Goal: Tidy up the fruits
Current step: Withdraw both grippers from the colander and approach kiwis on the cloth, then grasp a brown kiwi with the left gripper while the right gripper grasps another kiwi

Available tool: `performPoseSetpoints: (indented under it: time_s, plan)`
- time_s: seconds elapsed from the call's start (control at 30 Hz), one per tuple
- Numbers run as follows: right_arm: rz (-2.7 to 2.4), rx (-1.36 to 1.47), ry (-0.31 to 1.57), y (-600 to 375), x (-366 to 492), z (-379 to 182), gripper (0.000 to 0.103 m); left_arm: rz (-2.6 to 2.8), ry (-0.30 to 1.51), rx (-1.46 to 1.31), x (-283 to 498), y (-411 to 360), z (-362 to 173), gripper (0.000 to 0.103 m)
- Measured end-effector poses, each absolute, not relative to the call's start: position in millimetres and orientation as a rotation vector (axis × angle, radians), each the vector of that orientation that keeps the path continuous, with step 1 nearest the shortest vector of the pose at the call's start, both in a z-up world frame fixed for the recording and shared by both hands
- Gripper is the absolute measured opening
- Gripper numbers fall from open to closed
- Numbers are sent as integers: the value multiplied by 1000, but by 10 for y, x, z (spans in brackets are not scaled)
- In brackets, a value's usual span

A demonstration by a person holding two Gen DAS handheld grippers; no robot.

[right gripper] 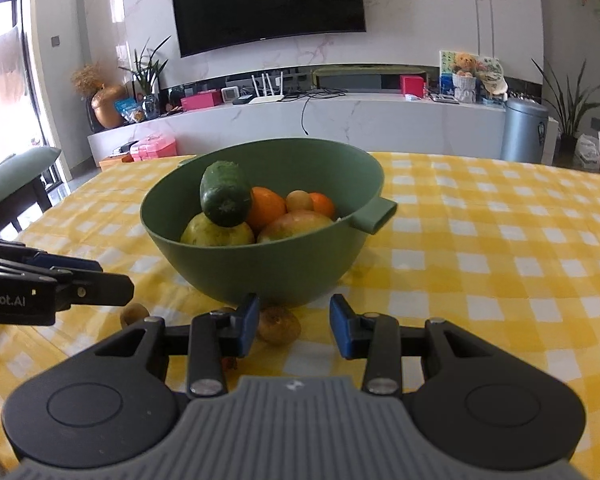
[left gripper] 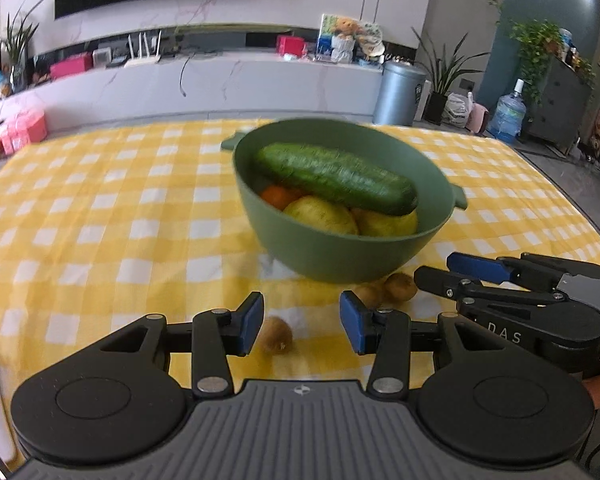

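Observation:
A green bowl [left gripper: 352,248] [right gripper: 268,264] stands on the yellow checked tablecloth [left gripper: 100,220]. It holds a cucumber [left gripper: 336,176] [right gripper: 224,194], oranges [right gripper: 266,208] and yellowish fruits [left gripper: 320,214]. Three kiwis lie on the cloth in front of the bowl. One kiwi [left gripper: 276,334] lies between the open jaws of my left gripper [left gripper: 300,322], near the left pad. Two kiwis [left gripper: 400,286] lie by the bowl's base. My right gripper [right gripper: 294,326] is open with a kiwi [right gripper: 279,325] between its jaws, untouched. Another kiwi [right gripper: 134,314] lies further left.
The right gripper [left gripper: 500,284] shows at the right of the left wrist view; the left gripper [right gripper: 80,286] shows at the left of the right wrist view. A green chair [right gripper: 16,176] stands left of the table. A TV wall and cabinet lie beyond.

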State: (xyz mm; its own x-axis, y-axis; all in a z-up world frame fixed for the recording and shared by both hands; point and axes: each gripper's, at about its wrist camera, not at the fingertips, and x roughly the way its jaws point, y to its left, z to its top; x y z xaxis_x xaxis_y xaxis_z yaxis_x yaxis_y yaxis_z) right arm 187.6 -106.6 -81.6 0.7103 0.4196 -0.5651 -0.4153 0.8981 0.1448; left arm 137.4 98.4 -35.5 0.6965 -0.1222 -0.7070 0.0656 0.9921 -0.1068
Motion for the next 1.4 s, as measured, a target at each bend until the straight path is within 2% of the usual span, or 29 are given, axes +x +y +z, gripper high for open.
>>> performPoseSetpoints:
  time_s: [0.7, 0.87, 1.0, 1.17, 1.4]
  plan:
    - [519, -26, 688, -929, 1999, -1068, 35, -49, 888, -92, 1520, 1000, -622, 52]
    - [522, -34, 690, -878, 2020, -1099, 30, -41, 901, -90, 1539, 985, -644, 43]
    - [522, -42, 690, -843, 2024, -1122, 29, -40, 902, -88, 1538, 978, -648, 41]
    - [520, -54, 686, -820, 2024, -1135, 25, -30, 910, -84, 1555, 985, -668, 30]
    - [520, -63, 683, -828, 2014, -1140, 24, -30, 907, -80, 1564, 983, -667, 28]
